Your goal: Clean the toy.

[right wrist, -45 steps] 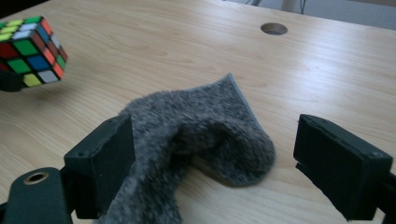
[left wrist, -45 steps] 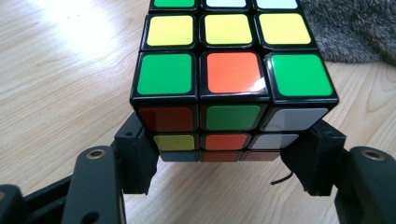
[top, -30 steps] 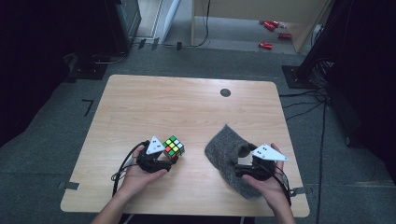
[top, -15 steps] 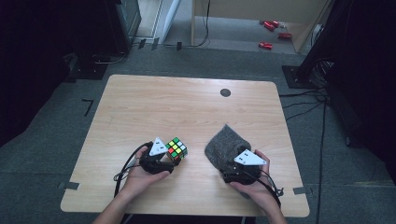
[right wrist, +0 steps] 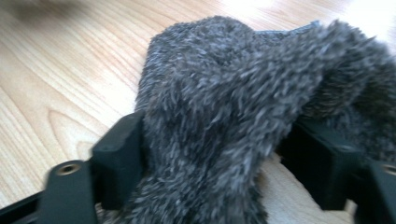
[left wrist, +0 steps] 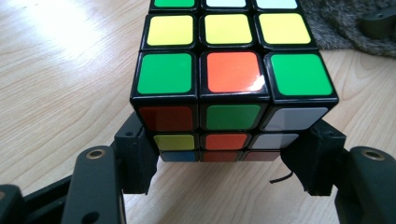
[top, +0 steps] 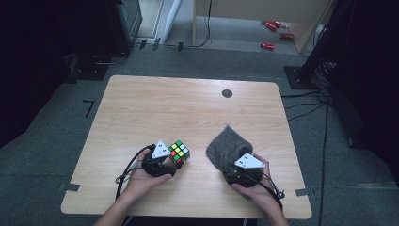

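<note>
The puzzle cube (top: 179, 152) is found on the worktop (top: 155, 108), near its front edge and left of the grey furry cloth (top: 227, 147). It is pinched at its lower layers between the fingers (left wrist: 135, 158) of the left gripper (top: 162, 162), as is seen in the left gripper view. Just right of the cube, the cloth is bunched up in a fold, and the fingers (right wrist: 119, 158) of the right gripper (top: 237, 172) have just been closing around this fold; the fold is between them, and it seems to be already touched on both sides. The step in hand is judged to be the taking of the cloth. Next, the grip must be made firm before the cloth is lifted toward the cube.
</note>
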